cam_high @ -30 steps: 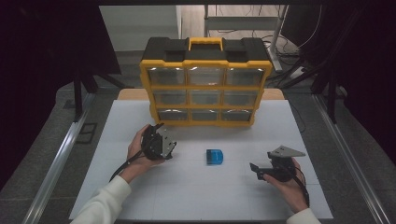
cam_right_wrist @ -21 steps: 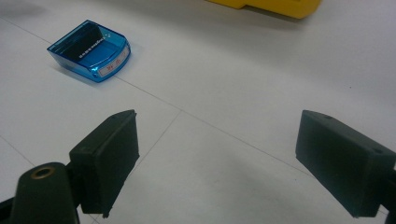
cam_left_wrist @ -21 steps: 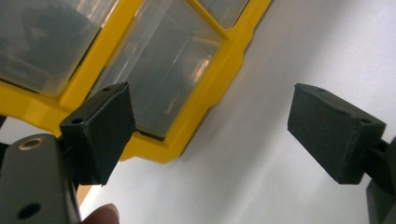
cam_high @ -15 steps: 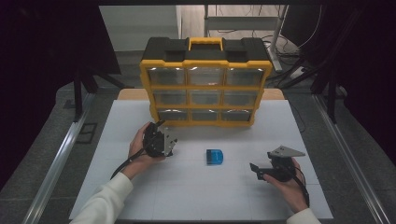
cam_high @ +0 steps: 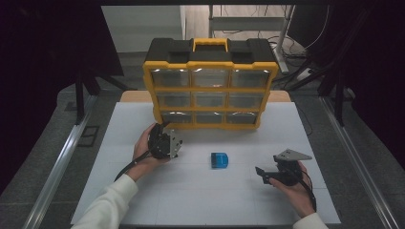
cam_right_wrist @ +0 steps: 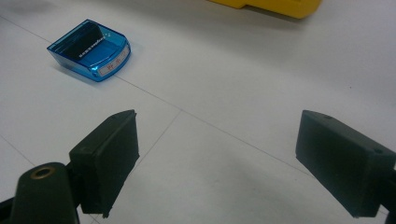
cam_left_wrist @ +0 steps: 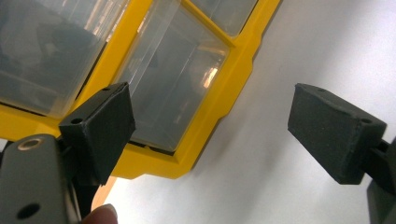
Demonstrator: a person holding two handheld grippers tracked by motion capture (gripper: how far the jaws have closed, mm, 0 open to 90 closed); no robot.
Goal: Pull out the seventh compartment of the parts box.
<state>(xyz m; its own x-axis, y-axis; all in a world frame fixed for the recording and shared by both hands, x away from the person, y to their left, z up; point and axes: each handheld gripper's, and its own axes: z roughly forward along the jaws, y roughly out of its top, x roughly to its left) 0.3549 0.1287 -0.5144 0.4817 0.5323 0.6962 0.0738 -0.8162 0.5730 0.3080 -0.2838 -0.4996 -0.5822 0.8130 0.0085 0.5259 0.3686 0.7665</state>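
— Moved since a second ago? Only the left gripper (cam_high: 168,138), which has crept closer to the organizer (cam_high: 210,86); the right gripper (cam_high: 261,172) and the blue box (cam_high: 219,160) lie where they did.

— Largest first, then.

— White desk (cam_high: 143,191), seen from above. At its far edge stands the organizer, upright, yellow frame and black top, clear drawers facing the person.

— And the hands?

— The left hand (cam_high: 142,149) holds its gripper at the organizer's lower left corner. From that gripper's own camera, the fingers (cam_left_wrist: 100,128) stand wide apart, empty; the bottom-corner drawer (cam_left_wrist: 177,93) is just beyond them, not touched. The right hand (cam_high: 296,188) rests near the desk's right front, its gripper pointing left, fingers (cam_right_wrist: 109,156) likewise spread with nothing between them.

— The box?

— Small, blue, translucent, it lies flat on the desk between the two grippers, in front of the organizer and clear of both. In the right gripper view it sits (cam_right_wrist: 89,49) well ahead of the fingers, upper left.
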